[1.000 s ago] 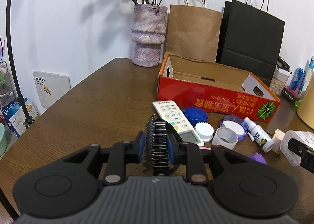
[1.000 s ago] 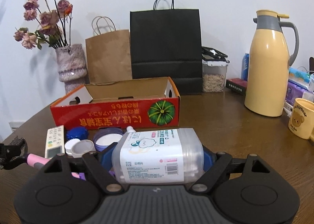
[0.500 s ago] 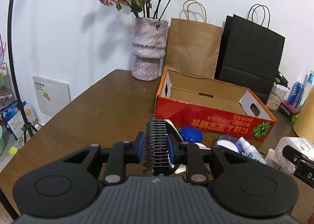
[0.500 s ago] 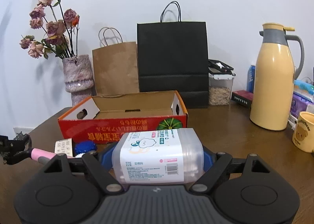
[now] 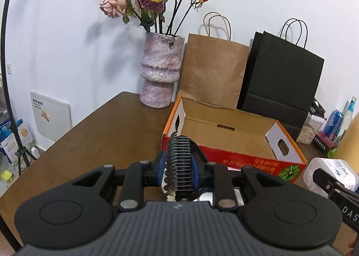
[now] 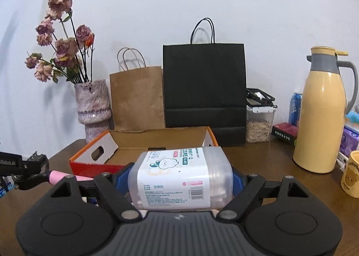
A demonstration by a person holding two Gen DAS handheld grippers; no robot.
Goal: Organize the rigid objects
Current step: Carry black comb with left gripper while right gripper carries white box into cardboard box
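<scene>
Fingers on my left gripper [image 5: 179, 166] are pinching tight on a pet comb [image 5: 178, 161], its metal teeth standing upright between the blue pads, its pink handle [image 6: 59, 175] sticking out sideways in the right wrist view; I am holding it just in front of the red cardboard box [image 5: 226, 143], above the counter [image 5: 107, 134]; fingers on my right gripper [image 6: 180, 179] are standing wide, clamping a clear plastic tub with a white label [image 6: 179, 179] lying on its side between the pads; I am keeping that tub in front of the same box's near wall, at its right end; behind the box, a brown paper bag [image 5: 213, 69] and a black paper bag [image 5: 280, 81] are leaning against the wall; left of the box and behind it, a mottled vase [image 5: 160, 74] is holding dried roses; well to the right of the box, a yellow thermos jug [image 6: 323, 110] is standing upright.
</scene>
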